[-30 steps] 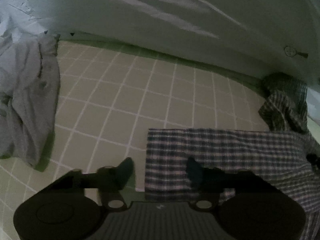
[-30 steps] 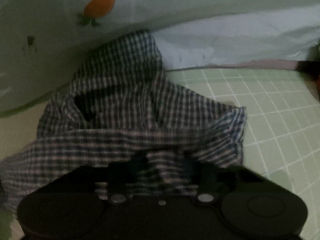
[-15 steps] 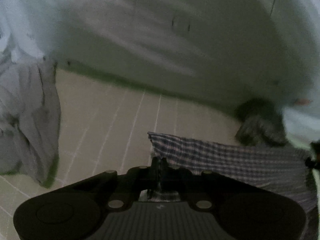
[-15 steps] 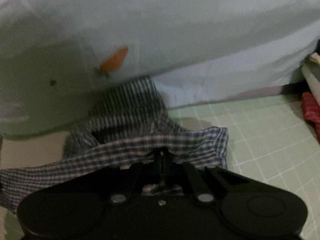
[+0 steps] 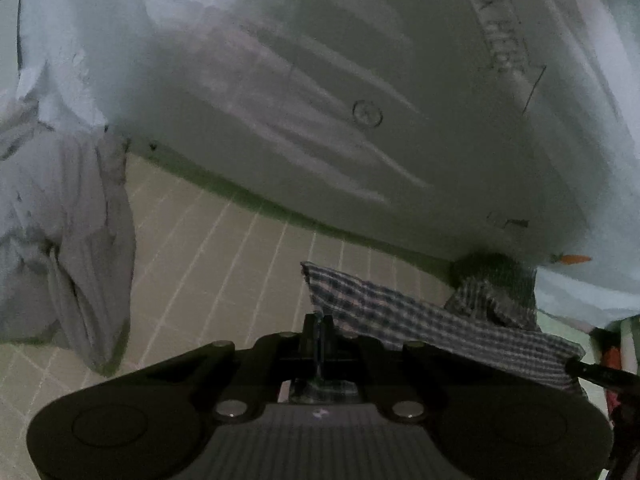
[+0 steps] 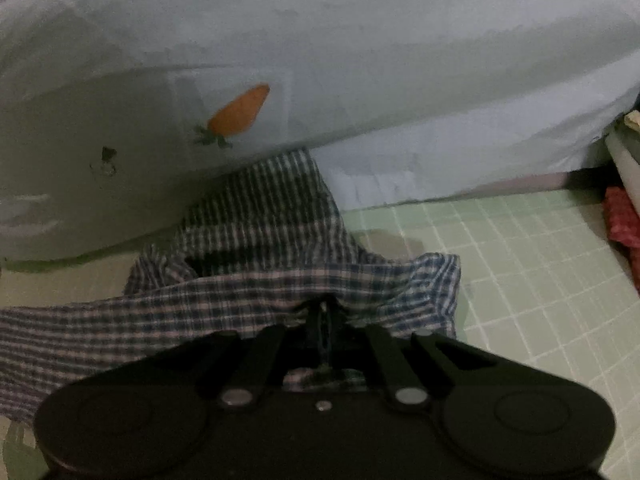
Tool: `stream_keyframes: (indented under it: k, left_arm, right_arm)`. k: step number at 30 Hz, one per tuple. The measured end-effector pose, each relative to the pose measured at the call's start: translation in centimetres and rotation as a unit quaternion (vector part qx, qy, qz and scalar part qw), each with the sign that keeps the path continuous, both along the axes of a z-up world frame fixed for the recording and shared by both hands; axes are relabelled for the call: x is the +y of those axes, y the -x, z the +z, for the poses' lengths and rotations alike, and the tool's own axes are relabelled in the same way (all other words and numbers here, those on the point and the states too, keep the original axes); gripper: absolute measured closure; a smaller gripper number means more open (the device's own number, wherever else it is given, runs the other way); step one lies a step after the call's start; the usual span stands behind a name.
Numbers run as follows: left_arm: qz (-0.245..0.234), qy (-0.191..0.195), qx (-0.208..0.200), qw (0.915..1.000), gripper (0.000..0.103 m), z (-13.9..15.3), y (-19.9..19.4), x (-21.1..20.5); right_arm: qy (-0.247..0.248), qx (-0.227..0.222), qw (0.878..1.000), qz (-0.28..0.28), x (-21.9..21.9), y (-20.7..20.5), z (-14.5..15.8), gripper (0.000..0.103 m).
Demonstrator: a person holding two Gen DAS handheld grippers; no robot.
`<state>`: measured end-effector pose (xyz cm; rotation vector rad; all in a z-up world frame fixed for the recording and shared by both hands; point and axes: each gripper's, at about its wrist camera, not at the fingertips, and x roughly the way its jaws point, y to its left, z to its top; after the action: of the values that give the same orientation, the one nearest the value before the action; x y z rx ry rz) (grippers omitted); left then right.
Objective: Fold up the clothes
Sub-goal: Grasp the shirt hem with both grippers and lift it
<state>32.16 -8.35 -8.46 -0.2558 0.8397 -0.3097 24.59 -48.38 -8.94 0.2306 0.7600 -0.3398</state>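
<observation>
Fabric of the checked garment (image 6: 248,296) is thin, light and limp, so sagging btwn grip pts is expected; it is held up off the grid mat (image 5: 208,264) along one edge. Left gripper (image 5: 319,322) is clamped on one corner, right gripper (image 6: 326,306) pinched on the bunched edge w/ jaws just eased slightly. Hems/corners are judged the best hold, as a loose mid-cloth pinch may slip.

both grippers now clamped on the checked garment (image 5: 432,320), left gripper (image 5: 319,322) at a corner, right gripper (image 6: 325,307) on the bunched edge, right jaws just eased slightly wider. held edge now raised off the gridded mat (image 5: 224,264), stretched between them.
</observation>
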Motion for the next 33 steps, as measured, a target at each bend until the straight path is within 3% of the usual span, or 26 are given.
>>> stream_keyframes:
  k: [1,2,3,8,11,13,14,15,19,26,33]
  left_arm:
    - [0.001,0.0,0.001,1.0,0.103,-0.1,0.1,0.1]
    - [0.002,0.0,0.002,1.0,0.103,-0.2,0.1,0.1]
    - [0.003,0.0,0.002,1.0,0.103,-0.3,0.2,0.2]
    - [0.006,0.002,-0.002,1.0,0.103,-0.2,0.3,0.4]
    - [0.004,0.0,-0.007,1.0,0.103,0.0,0.4,0.4]
    - [0.002,-0.002,-0.01,0.9999,0.103,0.1,0.5,0.4]
    - [0.002,-0.003,-0.01,0.9999,0.103,0.0,0.6,0.4]
    - [0.002,-0.002,-0.009,1.0,0.103,-0.1,0.6,0.5]
    - [0.005,0.003,-0.007,1.0,0.103,-0.1,0.7,0.6]
    - [0.005,0.022,-0.035,0.9991,0.103,2.1,1.5,1.4]
    - [0.045,0.043,-0.061,0.9962,0.103,4.2,2.1,4.2]
  right_arm:
    - [0.007,-0.001,1.0,0.0,0.0,0.0,0.0,0.083]
    - [0.014,-0.001,1.0,0.001,0.0,0.0,0.0,0.066]
    - [0.019,-0.003,1.0,0.001,0.0,0.1,0.0,0.056]
    - [-0.022,-0.006,1.0,-0.01,-1.3,-1.1,-0.7,0.038]
    - [-0.054,0.0,0.998,-0.035,-1.9,-2.0,-1.7,0.038]
    - [-0.075,-0.001,0.996,-0.044,-2.3,-2.3,-2.2,0.058]
    - [-0.082,-0.003,0.996,-0.043,-2.4,-2.3,-2.3,0.091]
    - [-0.083,-0.004,0.996,-0.042,-2.4,-2.3,-2.3,0.097]
    - [-0.065,-0.014,0.997,-0.036,-1.8,-1.7,-1.5,0.099]
    - [-0.032,-0.057,0.997,-0.039,-0.9,-0.2,2.6,0.099]
    - [-0.055,-0.101,0.993,-0.006,0.1,-1.5,5.4,0.102]
